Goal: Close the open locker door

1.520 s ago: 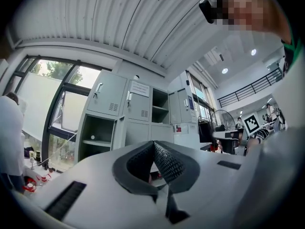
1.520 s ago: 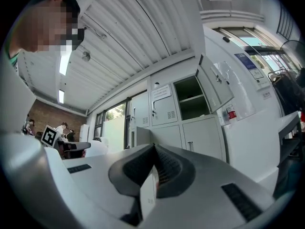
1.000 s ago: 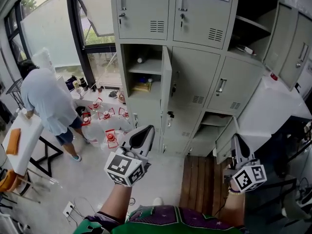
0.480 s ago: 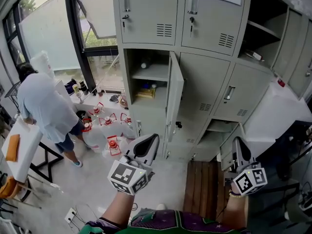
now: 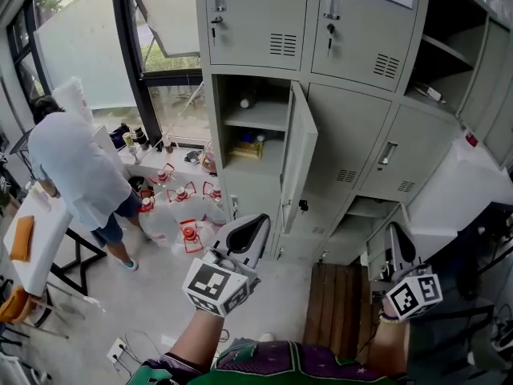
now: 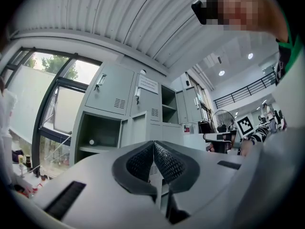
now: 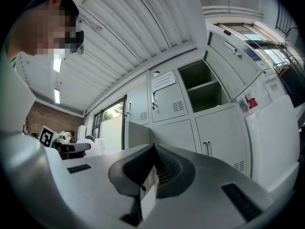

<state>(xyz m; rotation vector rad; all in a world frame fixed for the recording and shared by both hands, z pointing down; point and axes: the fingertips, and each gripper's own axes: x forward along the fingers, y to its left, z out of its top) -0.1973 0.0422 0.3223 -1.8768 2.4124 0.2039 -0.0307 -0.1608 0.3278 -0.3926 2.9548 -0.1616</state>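
A grey bank of lockers (image 5: 353,135) stands ahead. One middle-row door (image 5: 298,160) hangs open toward me, showing a compartment (image 5: 255,119) with a shelf and small items. That open door also shows in the left gripper view (image 6: 134,127) and the right gripper view (image 7: 137,134). My left gripper (image 5: 258,221) is shut and empty, held low, below and a little left of the open door. My right gripper (image 5: 398,235) is shut and empty too, further right in front of a low open locker (image 5: 370,215).
A person in a white shirt (image 5: 76,171) bends over a white table (image 5: 36,231) at the left. Red-capped jugs (image 5: 180,211) crowd the floor by the window. A wooden pallet (image 5: 337,303) lies before the lockers. White sheeting (image 5: 453,187) covers things at right.
The view has drawn closer to the lockers, which sit lower and larger in frame. Both grippers stay shut and have shifted slightly right and down with it.
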